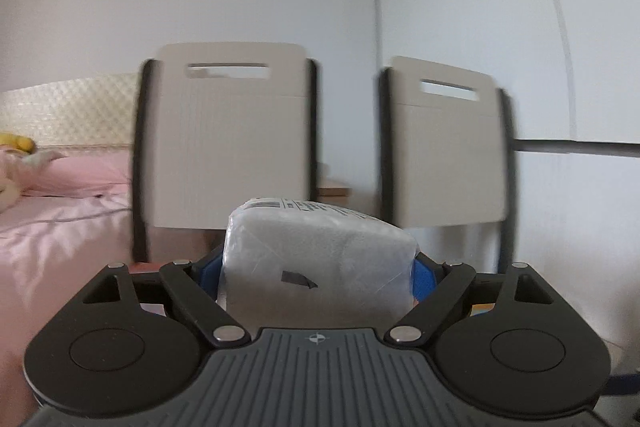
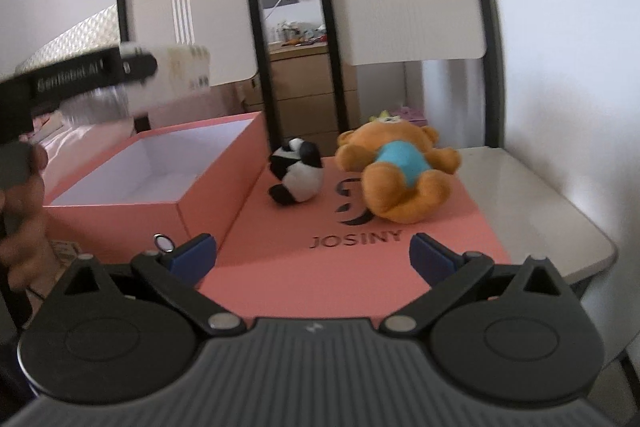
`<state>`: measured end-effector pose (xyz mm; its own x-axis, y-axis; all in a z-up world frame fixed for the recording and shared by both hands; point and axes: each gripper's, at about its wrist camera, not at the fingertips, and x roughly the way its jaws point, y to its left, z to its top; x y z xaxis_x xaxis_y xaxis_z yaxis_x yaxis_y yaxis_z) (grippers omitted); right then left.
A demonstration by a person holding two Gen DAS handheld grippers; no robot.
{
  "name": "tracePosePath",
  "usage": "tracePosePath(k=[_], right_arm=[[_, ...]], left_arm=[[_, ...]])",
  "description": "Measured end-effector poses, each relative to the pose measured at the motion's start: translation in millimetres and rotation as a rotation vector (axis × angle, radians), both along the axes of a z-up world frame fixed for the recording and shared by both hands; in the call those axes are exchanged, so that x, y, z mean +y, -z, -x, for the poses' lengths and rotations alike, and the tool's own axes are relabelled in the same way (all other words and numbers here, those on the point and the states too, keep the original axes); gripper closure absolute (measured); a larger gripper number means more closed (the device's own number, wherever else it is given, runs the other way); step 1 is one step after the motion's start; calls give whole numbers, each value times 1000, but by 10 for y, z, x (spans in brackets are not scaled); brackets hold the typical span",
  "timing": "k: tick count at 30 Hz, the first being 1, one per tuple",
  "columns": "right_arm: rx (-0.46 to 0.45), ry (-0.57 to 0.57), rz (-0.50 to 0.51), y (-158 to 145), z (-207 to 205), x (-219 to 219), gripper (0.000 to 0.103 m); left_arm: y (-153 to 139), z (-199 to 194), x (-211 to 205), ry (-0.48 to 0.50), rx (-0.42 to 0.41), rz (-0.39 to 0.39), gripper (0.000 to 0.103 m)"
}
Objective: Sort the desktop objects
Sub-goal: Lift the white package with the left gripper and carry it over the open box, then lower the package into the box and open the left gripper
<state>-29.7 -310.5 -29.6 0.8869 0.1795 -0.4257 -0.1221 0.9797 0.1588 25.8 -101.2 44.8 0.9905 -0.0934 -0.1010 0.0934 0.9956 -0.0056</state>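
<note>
My left gripper is shut on a clear plastic-wrapped white packet, held up in the air. In the right wrist view the left gripper with the packet hangs above the open pink box, blurred. My right gripper is open and empty, low over the pink box lid marked JOSINY. On the lid lie a black-and-white panda plush and an orange bear plush with a blue shirt.
Two beige chairs stand behind the white table. A bed with pink sheets is at the left. A wooden drawer unit stands behind the chairs.
</note>
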Motion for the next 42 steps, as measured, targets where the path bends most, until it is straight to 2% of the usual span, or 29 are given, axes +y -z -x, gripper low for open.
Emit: tracePosePath(k=[3, 7, 10, 12, 17, 24, 33, 36, 42], right_arm=[[7, -13, -9, 16, -85, 122, 0], [14, -44, -28, 21, -168, 261, 0], [17, -67, -33, 29, -191, 328, 0], [19, -74, -38, 37, -200, 357, 0], [12, -81, -54, 20, -201, 386, 0], [15, -64, -45, 20, -215, 405, 0], [7, -44, -39, 21, -223, 392, 0], [-6, -38, -41, 12, -216, 384, 0], [-44, -10, -19, -13, -181, 384, 0]], left_arm=[[31, -128, 175, -38, 15, 20, 15], [207, -348, 331, -39, 14, 4, 15], [343, -528, 428, -55, 115, 34, 15], [425, -612, 438, -60, 151, 30, 15], [519, -707, 421, -24, 220, 56, 15], [663, -740, 374, -6, 287, 8, 14], [639, -593, 463, -23, 256, 26, 8], [594, -468, 519, -13, 249, 53, 6], [407, -204, 604, -14, 221, 44, 5]])
